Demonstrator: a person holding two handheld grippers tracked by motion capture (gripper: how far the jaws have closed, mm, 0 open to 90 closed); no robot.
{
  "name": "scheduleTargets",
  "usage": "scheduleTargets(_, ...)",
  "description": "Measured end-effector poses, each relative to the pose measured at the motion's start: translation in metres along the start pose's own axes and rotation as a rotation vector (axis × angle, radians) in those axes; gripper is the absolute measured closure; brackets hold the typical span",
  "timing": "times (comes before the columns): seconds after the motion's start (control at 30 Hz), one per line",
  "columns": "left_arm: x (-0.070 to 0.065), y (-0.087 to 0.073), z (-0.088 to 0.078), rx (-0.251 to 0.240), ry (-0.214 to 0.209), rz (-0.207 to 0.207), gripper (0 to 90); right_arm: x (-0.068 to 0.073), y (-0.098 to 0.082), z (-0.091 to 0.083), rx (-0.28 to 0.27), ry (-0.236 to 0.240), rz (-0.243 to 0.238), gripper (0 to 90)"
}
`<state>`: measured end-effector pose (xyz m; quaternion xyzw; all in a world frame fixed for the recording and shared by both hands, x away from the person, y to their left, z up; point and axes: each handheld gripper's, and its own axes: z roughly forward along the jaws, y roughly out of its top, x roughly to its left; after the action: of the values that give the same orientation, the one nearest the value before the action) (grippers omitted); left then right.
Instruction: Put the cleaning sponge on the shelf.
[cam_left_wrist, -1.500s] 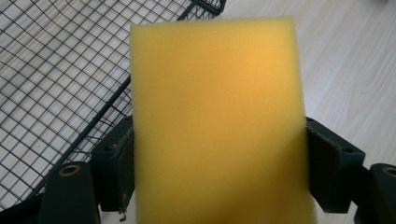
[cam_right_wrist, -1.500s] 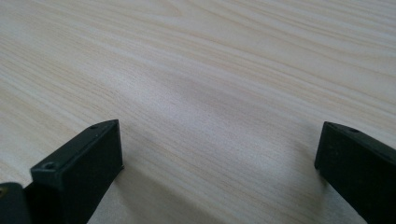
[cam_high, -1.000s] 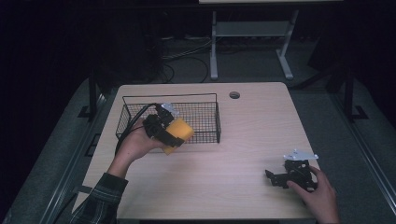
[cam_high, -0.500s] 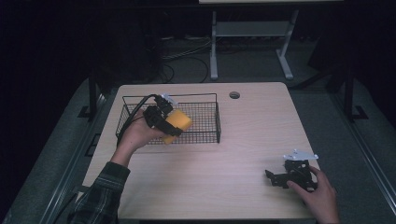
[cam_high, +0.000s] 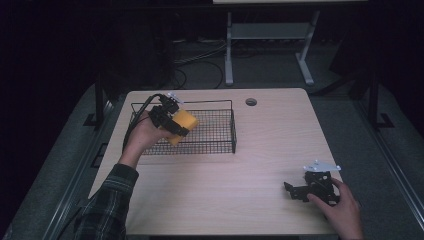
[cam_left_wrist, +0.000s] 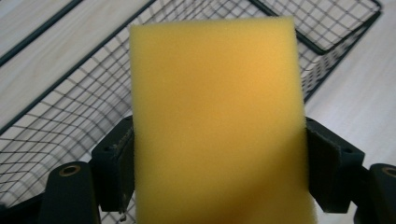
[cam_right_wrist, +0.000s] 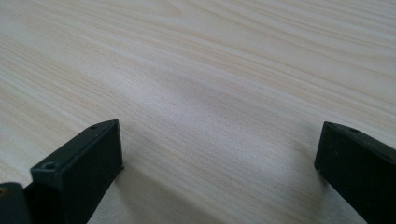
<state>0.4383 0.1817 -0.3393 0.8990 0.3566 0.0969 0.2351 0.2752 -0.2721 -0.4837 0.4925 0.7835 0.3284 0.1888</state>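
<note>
A yellow sponge (cam_high: 182, 124) (cam_left_wrist: 215, 121) is clamped between the jaws of my left gripper (cam_high: 176, 125) (cam_left_wrist: 217, 172), held over the left part of a black wire basket (cam_high: 222, 145) (cam_left_wrist: 65, 112). Both pads press on the sponge's sides. My right gripper (cam_high: 300, 190) (cam_right_wrist: 219, 163) rests on the table (cam_high: 260, 130) (cam_right_wrist: 201, 60) near its front right corner, jaws wide apart with only bare wood between them.
The basket stands at the back left of the light wooden table. A round cable hole (cam_high: 251, 102) lies behind it to the right. Dark floor, cables and a white stand (cam_high: 270, 45) lie beyond the table's far edge.
My left hand has carried the sponge leftward and a little farther back, from the basket's front rim to above its left part. The right hand has not moved.
</note>
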Motion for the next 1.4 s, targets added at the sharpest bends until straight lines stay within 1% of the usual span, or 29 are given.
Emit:
scheduleTargets(0.03, 0.005, -0.001, 0.000, 0.005, 0.014, -0.004, 23.1, 0.000, 0.000, 0.000, 0.000, 0.000, 0.000, 0.1)
scheduleTargets(0.07, 0.005, -0.001, 0.000, 0.005, 0.014, -0.004, 23.1, 0.000, 0.000, 0.000, 0.000, 0.000, 0.000, 0.1)
scheduleTargets(0.1, 0.010, -0.001, 0.000, 0.005, 0.026, -0.016, 23.2, 0.000, 0.000, 0.000, 0.000, 0.000, -0.001, 0.1)
scheduleTargets(0.17, 0.015, -0.003, 0.000, 0.008, 0.038, -0.018, 23.2, 0.000, 0.000, 0.000, 0.000, 0.000, 0.000, 0.1)
scheduleTargets(0.27, 0.023, -0.004, -0.001, 0.001, 0.044, -0.021, 23.2, 0.000, 0.000, 0.000, 0.000, 0.000, 0.000, 0.1)
scheduleTargets(0.37, 0.028, -0.006, -0.002, -0.013, 0.049, -0.034, 23.2, 0.000, 0.000, 0.000, 0.000, -0.001, -0.002, 0.1)
scheduleTargets(0.53, 0.040, -0.012, 0.000, -0.005, 0.063, -0.047, 23.2, 0.000, 0.000, 0.000, 0.000, 0.000, 0.000, 0.1)
scheduleTargets(0.6, 0.044, -0.014, 0.000, 0.002, 0.072, -0.044, 23.2, 0.000, 0.000, 0.000, 0.000, 0.001, 0.001, 0.1)
scheduleTargets(0.63, 0.045, -0.015, 0.000, -0.002, 0.077, -0.053, 23.2, 0.000, 0.000, 0.000, 0.000, 0.001, 0.001, 0.1)
scheduleTargets(0.67, 0.050, -0.017, 0.000, -0.006, 0.080, -0.053, 23.1, 0.000, 0.000, 0.000, 0.000, 0.001, 0.002, 0.1)
scheduleTargets(0.77, 0.058, -0.021, 0.001, -0.009, 0.087, -0.068, 23.2, 0.000, 0.000, 0.000, 0.000, 0.001, 0.001, 0.1)
scheduleTargets(0.8, 0.058, -0.021, 0.001, -0.009, 0.087, -0.068, 23.2, 0.000, 0.000, 0.000, 0.000, 0.001, 0.001, 0.1)
scheduleTargets(0.83, 0.062, -0.024, 0.002, -0.002, 0.093, -0.071, 23.1, 0.000, 0.000, 0.000, 0.000, 0.001, 0.001, 0.1)
scheduleTargets(0.87, 0.062, -0.024, 0.002, -0.002, 0.093, -0.071, 23.2, 0.000, 0.000, 0.000, 0.000, 0.001, 0.001, 0.1)
scheduleTargets(1.0, 0.070, -0.029, 0.005, 0.018, 0.107, -0.083, 23.1, 0.000, 0.000, 0.000, -0.001, 0.001, 0.001, 0.1)
scheduleTargets(1.03, 0.073, -0.032, 0.006, 0.025, 0.113, -0.091, 23.1, 0.000, 0.000, 0.000, 0.000, 0.001, 0.000, 0.1)
scheduleTargets(1.07, 0.073, -0.032, 0.006, 0.025, 0.113, -0.091, 23.2, 0.000, 0.000, 0.000, 0.000, 0.001, 0.000, 0.1)
scheduleTargets(1.13, 0.078, -0.035, 0.008, 0.027, 0.115, -0.096, 23.2, 0.000, 0.000, 0.000, 0.000, 0.001, 0.001, 0.1)
scheduleTargets(1.2, 0.082, -0.041, 0.012, 0.035, 0.117, -0.116, 23.2, 0.000, 0.000, 0.000, 0.000, 0.001, 0.001, 0.1)
scheduleTargets(1.4, 0.089, -0.049, 0.019, 0.048, 0.122, -0.128, 23.2, 0.000, 0.000, 0.000, 0.000, 0.001, 0.001, 0.1)
